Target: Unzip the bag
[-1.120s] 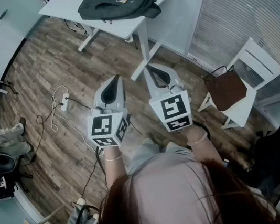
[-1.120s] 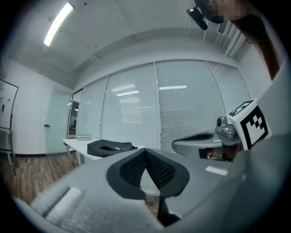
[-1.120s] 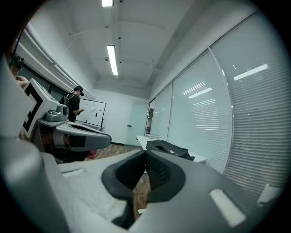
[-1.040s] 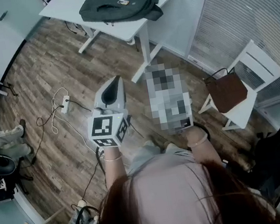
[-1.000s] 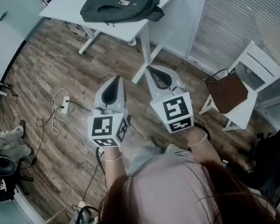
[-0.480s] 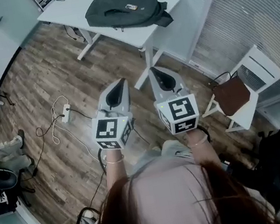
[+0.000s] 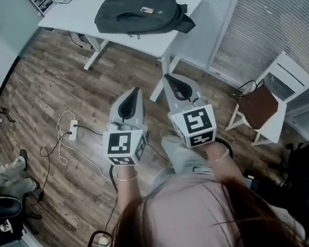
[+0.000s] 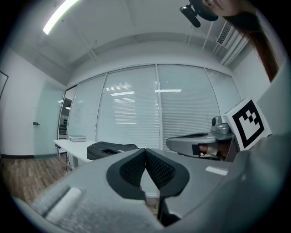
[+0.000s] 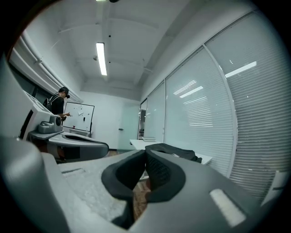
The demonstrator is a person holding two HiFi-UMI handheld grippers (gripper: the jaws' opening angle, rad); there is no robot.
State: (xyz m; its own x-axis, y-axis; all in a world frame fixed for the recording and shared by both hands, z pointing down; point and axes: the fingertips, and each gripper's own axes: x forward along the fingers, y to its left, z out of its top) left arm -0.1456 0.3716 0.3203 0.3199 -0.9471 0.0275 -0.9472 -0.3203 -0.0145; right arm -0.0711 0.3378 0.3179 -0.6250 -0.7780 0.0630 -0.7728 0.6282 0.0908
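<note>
The left claw (image 8: 145, 150) is clenched on nothing: in the left gripper view its two dark ribbed pads meet at the tips with only a narrow wedge of gap below them. The right claw (image 9: 145, 153) is likewise clenched and empty, its pads pressed together at the front. In the head view both claws are held out side by side in front of the person, level and near each other without touching, each pointing toward the far end of the room. Below them lies a wood-plank floor (image 7: 42, 86), well short of the furniture ahead. The bag (image 7: 139, 12), dark grey and slumped flat, lies on top of a white counter (image 7: 79, 8) at the top of the head view, well apart from both claws; a strap end hangs over the counter's right edge. Whether its zip is open cannot be made out from here. On the floor to the left a white power strip (image 7: 73, 129) lies with its cable looped beside it. To the right a white chair (image 7: 287, 77) carries a brown bag (image 7: 259, 106) on its seat, and closed blinds (image 7: 290, 6) cover the glazed wall behind the counter.
</note>
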